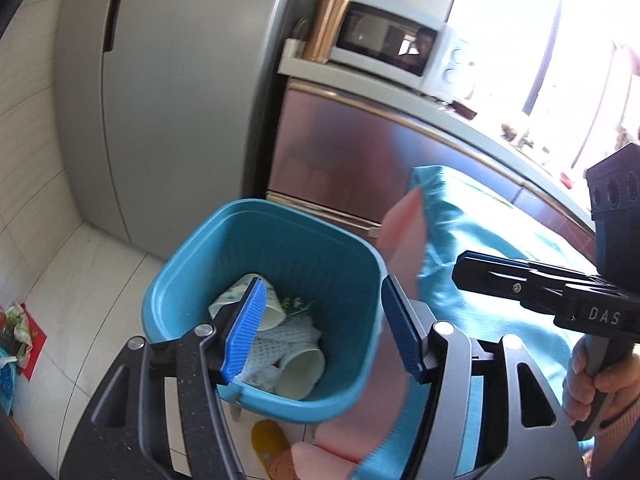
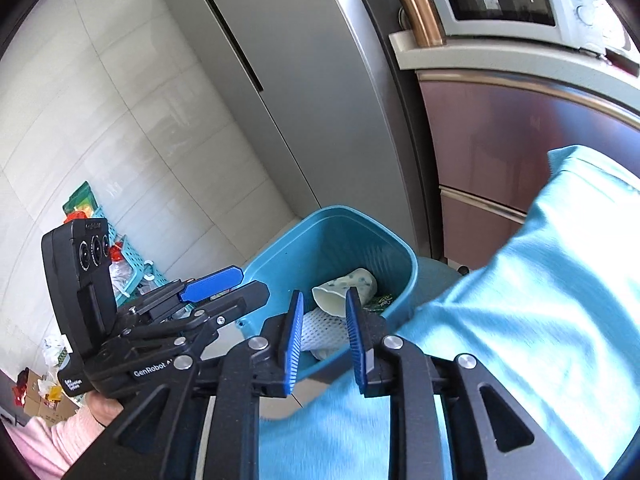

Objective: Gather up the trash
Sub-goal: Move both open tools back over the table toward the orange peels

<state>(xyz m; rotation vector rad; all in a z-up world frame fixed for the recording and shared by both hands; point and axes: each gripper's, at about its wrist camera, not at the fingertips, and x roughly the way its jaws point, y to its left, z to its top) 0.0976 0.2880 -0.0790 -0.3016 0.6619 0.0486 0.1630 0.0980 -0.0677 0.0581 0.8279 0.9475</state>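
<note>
A blue plastic bin [image 1: 192,264] stands on the floor beside a table with a light blue cloth [image 1: 492,240]. It holds paper cups [image 1: 300,376], white foam netting [image 1: 280,340] and a green wrapper [image 1: 296,304]. My left gripper [image 1: 324,332] hovers over the bin, open and empty. My right gripper [image 2: 324,340] is open and empty above the table's edge, pointing at the bin [image 2: 332,236], where a paper cup [image 2: 344,290] and netting [image 2: 324,330] show. Each gripper appears in the other's view, the right one [image 1: 520,280] and the left one [image 2: 212,280].
A grey refrigerator [image 1: 160,100] stands behind the bin. A pink cabinet [image 1: 340,152] carries a microwave [image 1: 392,44] and a copper tumbler [image 1: 326,26]. Packets and a blue basket [image 2: 124,264] lie on the tiled floor at left. A yellow slipper [image 1: 270,444] lies below the bin.
</note>
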